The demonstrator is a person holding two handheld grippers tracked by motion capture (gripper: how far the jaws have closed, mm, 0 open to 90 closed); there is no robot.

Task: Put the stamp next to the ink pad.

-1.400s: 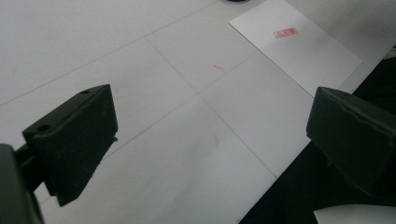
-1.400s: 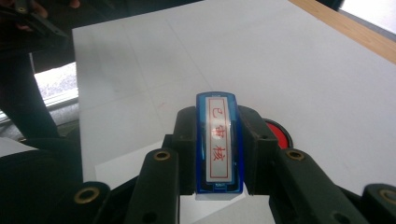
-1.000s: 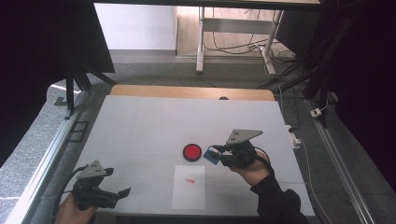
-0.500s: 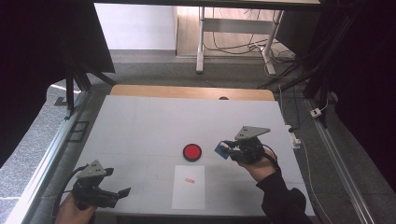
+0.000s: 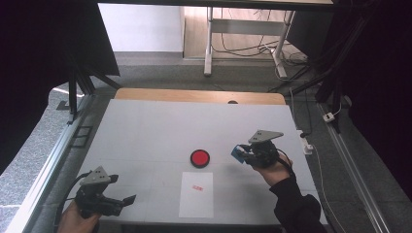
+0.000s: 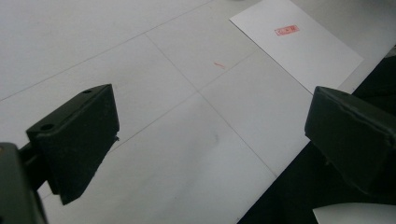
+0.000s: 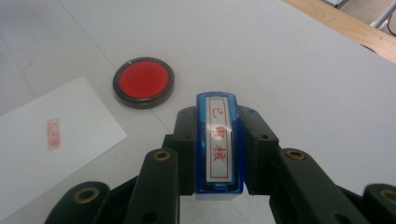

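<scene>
The right gripper (image 7: 218,186) holds a blue stamp (image 7: 218,147) between its two black jaws. The jaws press on the long sides of the stamp, and its label faces the camera in the right gripper view. The label is white with a red frame and red characters. In the high view the right gripper (image 5: 243,154) is above the right part of the table (image 5: 145,126), and the stamp (image 5: 237,152) shows as a small blue piece at its tip, pointing to the left. I cannot tell from the pictures if the stamp touches the table.

Near the stamp, to its left in the high view, lies a round ink pad (image 5: 199,158) with a red middle and a dark rim. In the right gripper view the ink pad (image 7: 143,82) is ahead of the jaws and a little to the left, apart from the stamp. Just in front of the ink pad, toward the person, a white paper (image 5: 196,194) lies flat on the table. It has one small red print (image 5: 197,187) in its upper half.

The left gripper (image 5: 127,201) is at the near left corner of the table, well apart from the paper. Its jaws stand wide apart with nothing between them. In the left gripper view the paper (image 6: 299,46) and the print (image 6: 286,30) are far ahead, on the right.
</scene>
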